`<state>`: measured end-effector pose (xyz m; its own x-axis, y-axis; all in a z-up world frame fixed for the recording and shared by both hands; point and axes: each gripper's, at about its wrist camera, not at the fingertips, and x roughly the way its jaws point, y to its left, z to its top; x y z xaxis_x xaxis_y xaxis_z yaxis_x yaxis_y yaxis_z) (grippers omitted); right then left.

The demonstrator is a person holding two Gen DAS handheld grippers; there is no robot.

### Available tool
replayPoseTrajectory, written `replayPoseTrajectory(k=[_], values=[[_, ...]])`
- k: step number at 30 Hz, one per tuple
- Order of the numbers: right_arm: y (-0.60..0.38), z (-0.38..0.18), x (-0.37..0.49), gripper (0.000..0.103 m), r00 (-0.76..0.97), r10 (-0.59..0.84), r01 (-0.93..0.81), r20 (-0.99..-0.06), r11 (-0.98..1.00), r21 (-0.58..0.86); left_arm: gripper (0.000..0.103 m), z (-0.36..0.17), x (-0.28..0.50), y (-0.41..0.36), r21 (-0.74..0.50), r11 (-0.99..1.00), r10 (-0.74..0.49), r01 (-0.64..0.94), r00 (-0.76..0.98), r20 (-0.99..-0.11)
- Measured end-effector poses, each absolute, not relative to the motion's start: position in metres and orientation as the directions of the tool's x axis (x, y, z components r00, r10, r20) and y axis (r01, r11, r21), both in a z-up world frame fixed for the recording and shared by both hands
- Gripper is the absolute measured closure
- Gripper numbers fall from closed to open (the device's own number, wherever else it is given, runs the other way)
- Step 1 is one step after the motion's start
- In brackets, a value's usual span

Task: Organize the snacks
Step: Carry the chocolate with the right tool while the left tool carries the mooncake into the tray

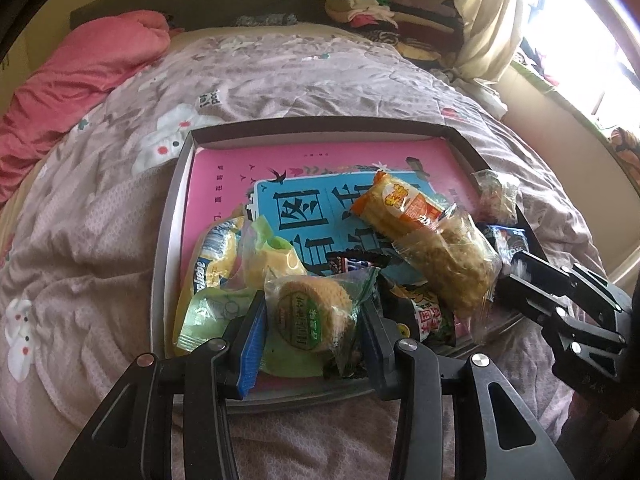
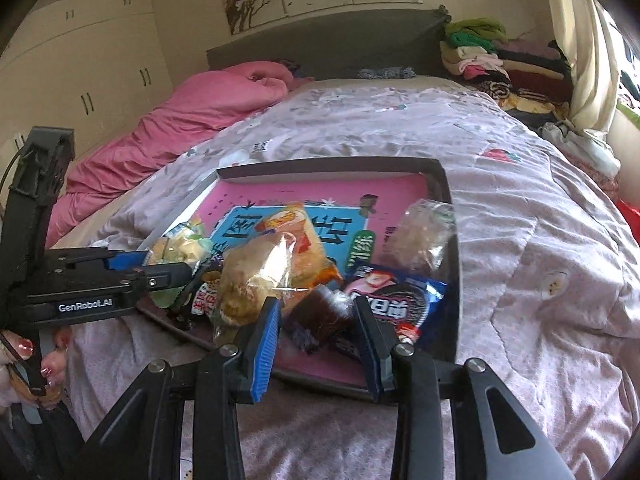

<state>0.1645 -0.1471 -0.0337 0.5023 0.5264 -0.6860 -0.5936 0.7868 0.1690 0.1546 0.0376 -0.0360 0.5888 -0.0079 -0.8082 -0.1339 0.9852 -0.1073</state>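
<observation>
Your left gripper (image 1: 314, 320) pinches the round cake packet (image 1: 310, 312) over the tray (image 1: 168, 240), your right gripper (image 2: 316, 320) the dark wrapped snack (image 2: 316, 318); both look light, crinkly and crushable, so hold the wrapper's body gently.

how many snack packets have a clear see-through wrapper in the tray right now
3. A round green-label cake sits between the left gripper fingers, a long crumbly bar lies mid-pile, and a small packet leans at the tray's right rim. Others may be buried.
</observation>
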Motion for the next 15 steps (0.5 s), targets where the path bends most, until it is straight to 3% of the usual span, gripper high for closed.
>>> replayPoseTrajectory(k=[15], values=[[-0.1499, -0.0282, 0.1616, 0.065, 0.514, 0.526, -0.597, -0.678, 0.787, 0.158, 0.059, -0.0386, 0.1580, 0.0397, -0.107, 0.984, -0.001, -0.145, 0.590, -0.807]])
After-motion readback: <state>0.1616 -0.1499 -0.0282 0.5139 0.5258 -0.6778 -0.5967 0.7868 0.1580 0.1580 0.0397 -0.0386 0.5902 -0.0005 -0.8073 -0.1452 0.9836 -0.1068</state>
